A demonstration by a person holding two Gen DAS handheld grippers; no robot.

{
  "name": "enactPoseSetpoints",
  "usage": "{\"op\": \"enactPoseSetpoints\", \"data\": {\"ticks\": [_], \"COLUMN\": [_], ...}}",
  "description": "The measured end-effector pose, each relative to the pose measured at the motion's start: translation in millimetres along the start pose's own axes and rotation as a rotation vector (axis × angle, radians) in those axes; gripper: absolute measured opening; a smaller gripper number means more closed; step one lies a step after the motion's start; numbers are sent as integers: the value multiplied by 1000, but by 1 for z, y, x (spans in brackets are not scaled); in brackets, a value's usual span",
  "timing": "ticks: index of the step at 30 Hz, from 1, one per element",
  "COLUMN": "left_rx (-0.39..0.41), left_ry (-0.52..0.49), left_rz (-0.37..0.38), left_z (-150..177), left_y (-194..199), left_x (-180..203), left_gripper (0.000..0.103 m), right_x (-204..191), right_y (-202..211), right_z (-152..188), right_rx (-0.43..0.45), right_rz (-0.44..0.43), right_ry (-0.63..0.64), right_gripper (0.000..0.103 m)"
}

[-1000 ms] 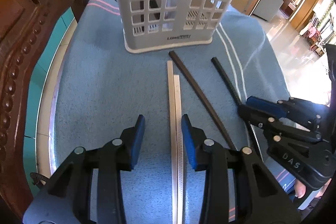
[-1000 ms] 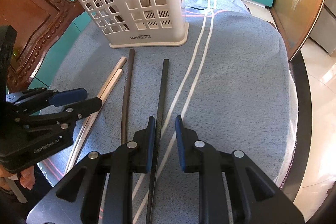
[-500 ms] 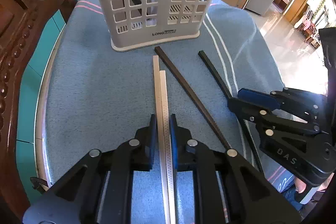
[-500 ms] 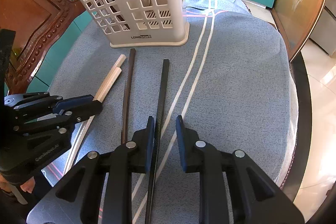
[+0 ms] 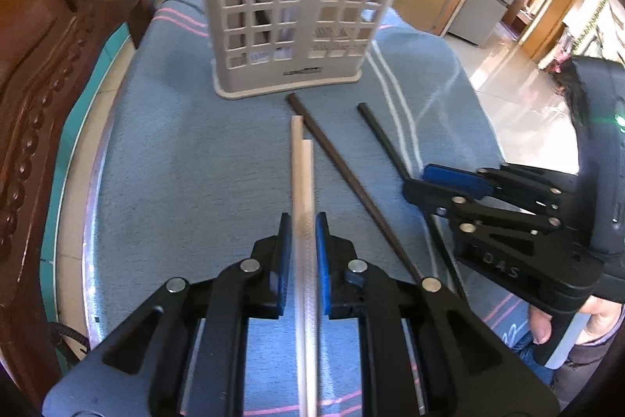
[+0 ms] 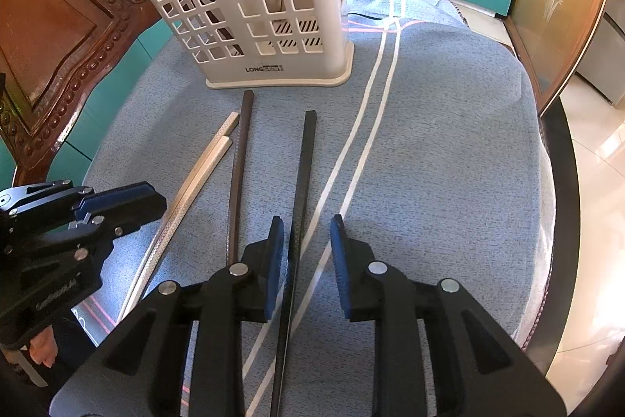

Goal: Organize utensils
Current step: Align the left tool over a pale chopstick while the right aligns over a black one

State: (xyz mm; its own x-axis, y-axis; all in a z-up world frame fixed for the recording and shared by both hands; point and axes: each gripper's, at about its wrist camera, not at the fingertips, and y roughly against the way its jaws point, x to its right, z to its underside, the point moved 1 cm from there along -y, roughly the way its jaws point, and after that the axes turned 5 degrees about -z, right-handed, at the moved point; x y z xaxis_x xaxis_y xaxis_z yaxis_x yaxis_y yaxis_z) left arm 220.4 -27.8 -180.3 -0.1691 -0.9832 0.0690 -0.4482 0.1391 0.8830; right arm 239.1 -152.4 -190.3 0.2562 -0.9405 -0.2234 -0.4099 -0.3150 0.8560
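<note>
Two sets of jaws over my blue-clothed counter (image 6: 449, 143), white slotted basket (image 6: 265, 6) at the back. My left gripper (image 5: 304, 253) pinches the pale chopstick pair (image 5: 302, 174); my right gripper (image 6: 302, 260) is opening, black chopstick (image 6: 302, 182) loose between.

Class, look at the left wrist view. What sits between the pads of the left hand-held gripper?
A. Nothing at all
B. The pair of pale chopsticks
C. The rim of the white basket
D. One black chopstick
B: the left hand-held gripper has its blue pads pressed on the pair of pale chopsticks, while the white basket stands apart beyond them on the cloth.
</note>
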Motion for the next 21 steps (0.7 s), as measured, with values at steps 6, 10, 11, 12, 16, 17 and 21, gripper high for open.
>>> {"op": "enactPoseSetpoints", "data": {"ticks": [6,10,11,12,16,17,21], "left_rx": [-31,-31,-32,-34,-38,-41,-39], "left_ry": [0,-13,-16,-19,-30,-33,-58], "left_rz": [-40,-39,-39,-38,-42,-42,-63], "left_z": [5,5,4,5,3,2,3], "left_y": [-6,-6,-7,-8,-11,-14,-19], "left_x": [-16,-13,-13,-12,-8,-7,-2], "left_gripper": [27,29,29,29,34,34,34], "right_x": [-3,-4,-3,-3,-3,-3,-3], "right_y": [0,-1,-1,-1,0,0,0], "right_z": [0,0,0,0,1,1,1], "right_rx": [-1,0,0,0,1,0,1], "right_rz": [1,1,1,2,3,2,3], "right_ry": [11,12,12,12,16,15,16], "right_gripper": [30,31,31,31,31,31,32]}}
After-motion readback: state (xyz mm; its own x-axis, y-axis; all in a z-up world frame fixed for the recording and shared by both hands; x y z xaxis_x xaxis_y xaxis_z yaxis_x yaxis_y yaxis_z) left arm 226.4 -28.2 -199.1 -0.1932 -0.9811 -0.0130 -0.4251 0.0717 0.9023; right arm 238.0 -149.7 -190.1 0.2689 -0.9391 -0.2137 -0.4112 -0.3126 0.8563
